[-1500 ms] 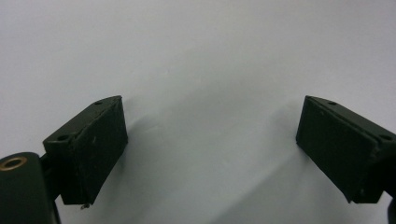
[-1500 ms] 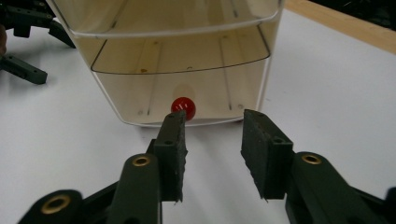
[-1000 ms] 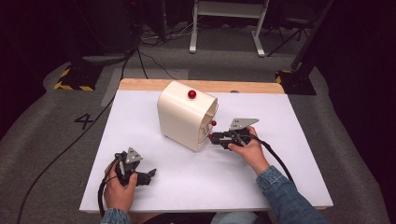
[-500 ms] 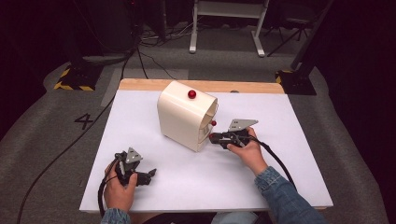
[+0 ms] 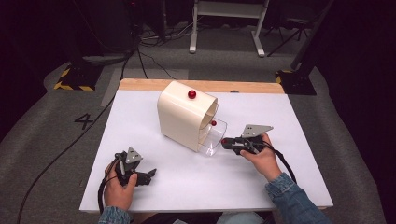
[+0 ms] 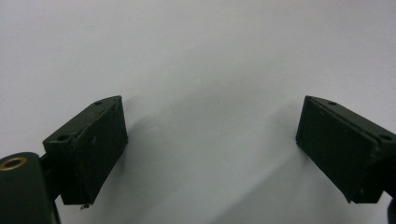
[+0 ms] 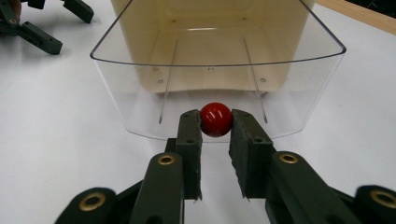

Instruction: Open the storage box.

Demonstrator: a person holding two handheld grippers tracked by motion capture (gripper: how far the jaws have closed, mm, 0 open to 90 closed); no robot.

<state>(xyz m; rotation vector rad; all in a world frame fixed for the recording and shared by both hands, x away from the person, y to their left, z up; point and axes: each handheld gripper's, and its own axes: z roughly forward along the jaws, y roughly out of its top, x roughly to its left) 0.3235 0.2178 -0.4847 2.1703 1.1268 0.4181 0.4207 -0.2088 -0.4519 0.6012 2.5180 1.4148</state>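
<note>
**Drawer knob clamped by the right gripper**

The drawer (image 5: 215, 136), of clear plastic, sticks out to the right of the cream box (image 5: 184, 114), which stands near the far middle of the white table (image 5: 299, 121). Its small red knob (image 7: 216, 119) sits on the drawer's front wall. The right gripper (image 7: 215, 122) has both jaws pressed on that knob. The left gripper (image 5: 148, 176) rests at the near left of the table, well apart from the box, its jaws wide apart with bare tabletop between them.
</note>
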